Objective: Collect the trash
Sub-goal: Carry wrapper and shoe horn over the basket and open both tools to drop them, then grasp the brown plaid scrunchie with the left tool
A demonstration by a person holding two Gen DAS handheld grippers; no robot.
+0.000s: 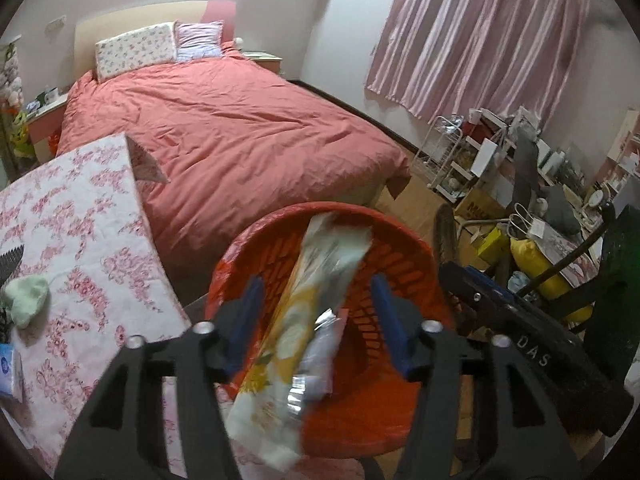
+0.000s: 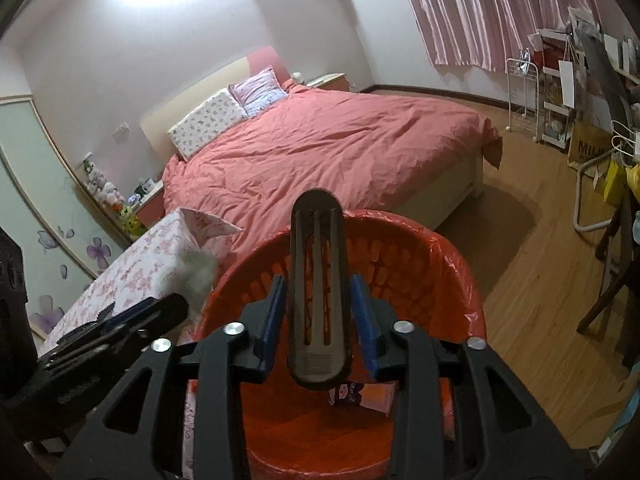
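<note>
The letters "DAS" can be read on the black right gripper (image 1: 536, 344) in the left wrist view, and "MIL" is seen on a brown box (image 2: 588, 148) on the floor. Both grippers are pointed down over the orange bin (image 2: 460, 280), which is lined with a thin orange plastic bag and stands beside the flowery worktop (image 1: 80, 216). The left gripper (image 1: 316, 320) is spread with a shiny crinkly wrapper (image 1: 316, 292) loose between its blue pads, and the right gripper is spread around a long dark slotted clip (image 2: 318, 292), not pinching it.
</note>
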